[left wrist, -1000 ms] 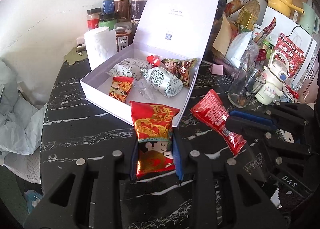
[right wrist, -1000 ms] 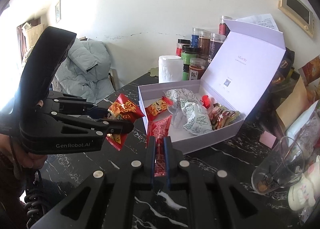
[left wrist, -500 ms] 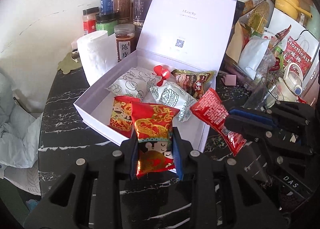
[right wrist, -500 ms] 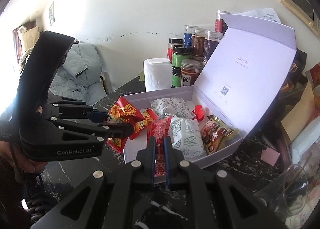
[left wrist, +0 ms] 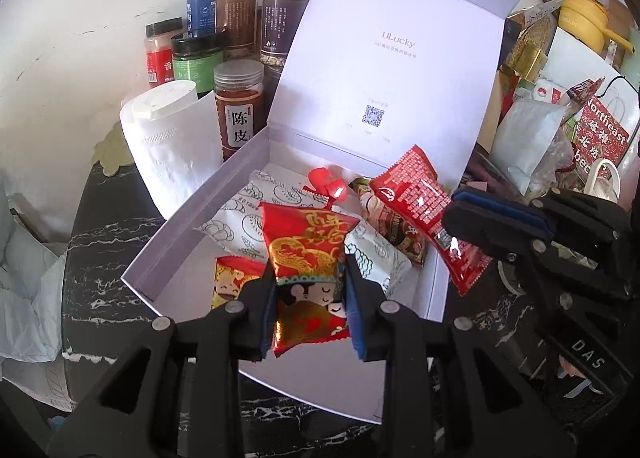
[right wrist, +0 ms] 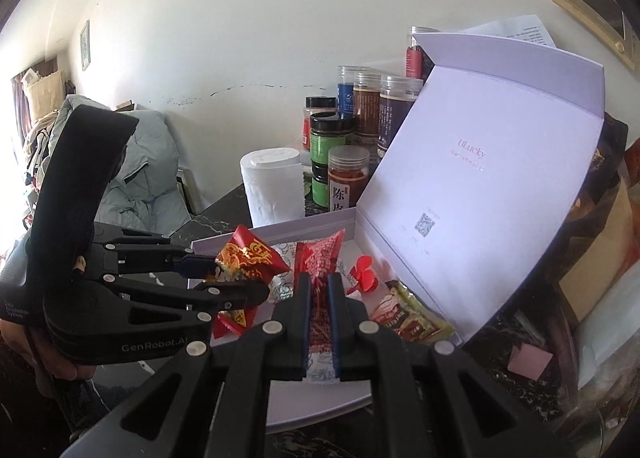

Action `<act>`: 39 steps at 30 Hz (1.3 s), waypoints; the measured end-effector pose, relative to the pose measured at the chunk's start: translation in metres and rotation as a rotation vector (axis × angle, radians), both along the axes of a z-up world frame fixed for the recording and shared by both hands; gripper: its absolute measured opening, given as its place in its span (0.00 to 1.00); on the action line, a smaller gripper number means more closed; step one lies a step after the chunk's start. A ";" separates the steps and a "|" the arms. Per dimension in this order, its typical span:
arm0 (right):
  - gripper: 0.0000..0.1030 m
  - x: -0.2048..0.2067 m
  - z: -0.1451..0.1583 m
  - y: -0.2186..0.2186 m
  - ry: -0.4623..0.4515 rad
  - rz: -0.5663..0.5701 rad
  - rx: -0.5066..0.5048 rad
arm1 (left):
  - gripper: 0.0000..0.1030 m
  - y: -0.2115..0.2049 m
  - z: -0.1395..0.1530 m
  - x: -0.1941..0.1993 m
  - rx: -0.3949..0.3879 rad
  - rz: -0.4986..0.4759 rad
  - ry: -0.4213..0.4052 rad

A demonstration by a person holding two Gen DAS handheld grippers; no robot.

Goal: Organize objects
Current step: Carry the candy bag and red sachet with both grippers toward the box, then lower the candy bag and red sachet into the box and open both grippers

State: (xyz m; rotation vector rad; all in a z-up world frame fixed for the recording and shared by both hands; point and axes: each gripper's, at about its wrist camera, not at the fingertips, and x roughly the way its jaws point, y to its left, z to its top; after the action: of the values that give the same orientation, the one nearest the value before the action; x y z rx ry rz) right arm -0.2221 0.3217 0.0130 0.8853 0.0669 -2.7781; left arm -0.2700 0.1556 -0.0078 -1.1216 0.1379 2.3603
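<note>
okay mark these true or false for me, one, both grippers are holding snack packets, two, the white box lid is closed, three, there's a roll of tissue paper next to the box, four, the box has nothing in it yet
1. Both grippers hold snack packets. True: the left gripper clamps a red and gold packet, the right gripper a red packet.
2. The lid is closed. False: the lid of the white box stands open.
3. A tissue roll stands beside the box. True: tissue roll.
4. The box is empty. False: white patterned packets and others already lie inside.
</note>
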 end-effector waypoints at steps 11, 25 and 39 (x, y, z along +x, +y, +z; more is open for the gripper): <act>0.07 -0.029 -0.028 -0.004 -0.064 0.041 -0.012 | 0.27 -0.001 -0.024 -0.031 -0.029 -0.012 -0.060; 0.07 -0.035 -0.049 -0.006 -0.164 0.067 -0.076 | 0.27 0.006 -0.052 -0.033 -0.050 -0.030 -0.153; 0.07 -0.034 -0.067 -0.014 -0.242 0.106 -0.079 | 0.27 0.005 -0.061 -0.022 -0.082 -0.037 -0.167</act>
State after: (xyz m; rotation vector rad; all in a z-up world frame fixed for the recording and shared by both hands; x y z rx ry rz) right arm -0.2556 0.3079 -0.0543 1.1538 -0.0345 -2.5384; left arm -0.2922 0.1602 -0.0693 -1.3381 0.1964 2.2352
